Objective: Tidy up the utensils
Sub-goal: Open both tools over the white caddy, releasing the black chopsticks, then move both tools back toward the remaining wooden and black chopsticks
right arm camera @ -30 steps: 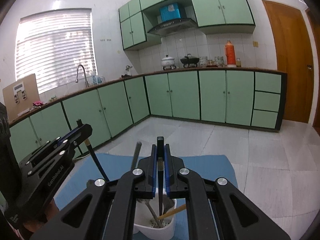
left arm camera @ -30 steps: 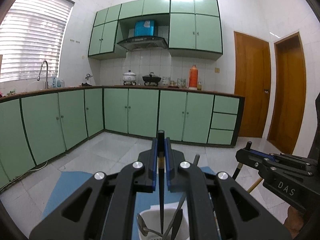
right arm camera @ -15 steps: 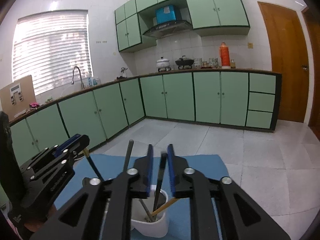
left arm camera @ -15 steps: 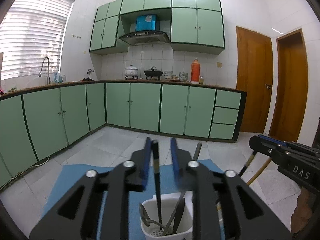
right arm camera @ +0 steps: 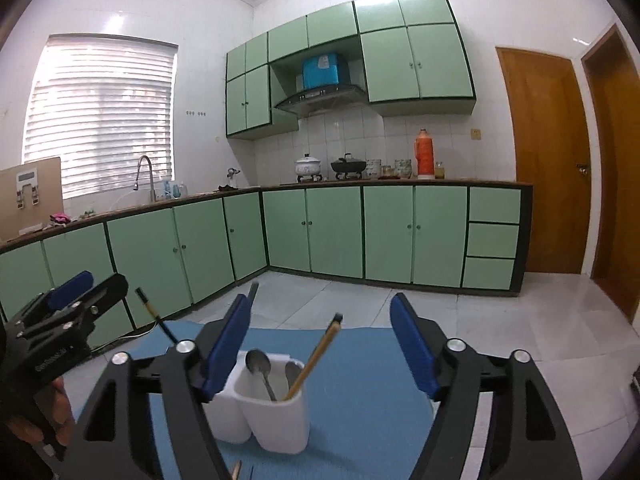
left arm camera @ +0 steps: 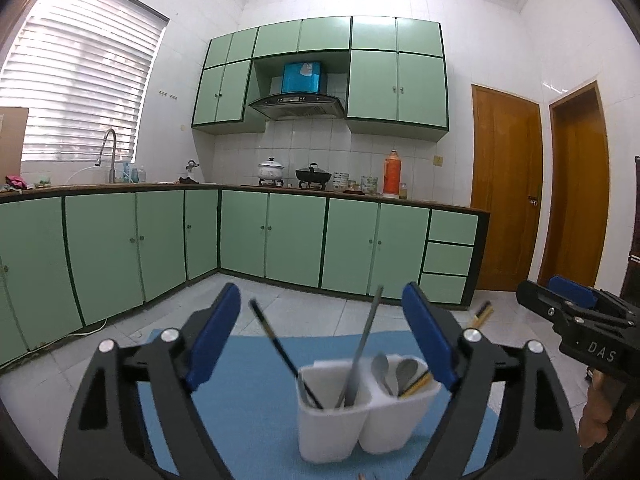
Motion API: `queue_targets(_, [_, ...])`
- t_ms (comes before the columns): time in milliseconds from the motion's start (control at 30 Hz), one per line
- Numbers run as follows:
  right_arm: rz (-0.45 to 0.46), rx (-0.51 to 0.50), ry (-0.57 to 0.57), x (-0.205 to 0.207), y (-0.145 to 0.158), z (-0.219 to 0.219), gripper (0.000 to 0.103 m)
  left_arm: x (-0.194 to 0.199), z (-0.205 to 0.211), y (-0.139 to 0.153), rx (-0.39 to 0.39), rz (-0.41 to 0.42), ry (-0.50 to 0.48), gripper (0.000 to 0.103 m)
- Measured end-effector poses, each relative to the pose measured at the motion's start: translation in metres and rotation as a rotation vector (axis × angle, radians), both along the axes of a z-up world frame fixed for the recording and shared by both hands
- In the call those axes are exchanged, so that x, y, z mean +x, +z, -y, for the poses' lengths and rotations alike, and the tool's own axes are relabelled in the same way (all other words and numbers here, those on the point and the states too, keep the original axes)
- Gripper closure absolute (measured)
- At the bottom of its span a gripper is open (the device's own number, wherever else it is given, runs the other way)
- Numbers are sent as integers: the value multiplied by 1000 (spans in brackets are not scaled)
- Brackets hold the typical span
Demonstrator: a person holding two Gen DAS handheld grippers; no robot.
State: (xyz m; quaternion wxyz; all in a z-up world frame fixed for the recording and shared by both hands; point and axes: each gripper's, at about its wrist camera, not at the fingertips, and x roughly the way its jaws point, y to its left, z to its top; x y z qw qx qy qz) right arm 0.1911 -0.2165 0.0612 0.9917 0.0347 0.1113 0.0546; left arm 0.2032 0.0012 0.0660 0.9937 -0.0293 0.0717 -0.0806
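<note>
A white two-compartment utensil holder (left arm camera: pixel 360 416) (right arm camera: pixel 276 412) stands on a blue mat (left arm camera: pixel 248 384) (right arm camera: pixel 360 364). One compartment holds a black chopstick (left arm camera: pixel 276 346) (right arm camera: pixel 158 318) and a grey handle (left arm camera: pixel 364 340). The other holds two spoons (left arm camera: pixel 396 368) (right arm camera: pixel 258 364) and a wooden chopstick (right arm camera: pixel 320 354). My left gripper (left arm camera: pixel 322 336) (right arm camera: pixel 94 286) hangs just short of the holder, its jaws opening, its pads touching nothing. My right gripper (right arm camera: pixel 320 344) (left arm camera: pixel 556 296) is likewise set back, jaws opening, and the wooden chopstick leans free between them.
Green base cabinets (left arm camera: pixel 296 236) line the far walls across a tiled floor (right arm camera: pixel 500 320). Two wooden doors (left arm camera: pixel 504 188) stand at the right. Tips of more utensils (right arm camera: pixel 238 468) poke up at the bottom edge. A hand (left arm camera: pixel 596 420) holds the right gripper.
Both grippers went from shut on a chopstick to wide open, letting the chopsticks drop into the holder. Both have pulled back, so the holder sits farther off.
</note>
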Motion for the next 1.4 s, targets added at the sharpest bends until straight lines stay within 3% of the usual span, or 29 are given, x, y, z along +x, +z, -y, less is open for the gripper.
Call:
queue_targets(333, [15,-32,-5,-64,-29,-8,16,-60,-4,-29,11,-29,6,12])
queue_targets(600, [-18,-55,-22,-100,-64,-15,10,-98,-11,-71,0,-102,35,7])
queue_targets(1033, [-163,-55,-39,-146,-140,-22,9,-139,-21,-133,55,-221,75,7])
queue_targets(1400, [-158,-168,-11,-182,-183,-53,14,-170,-24,-163,89,-236,85,7])
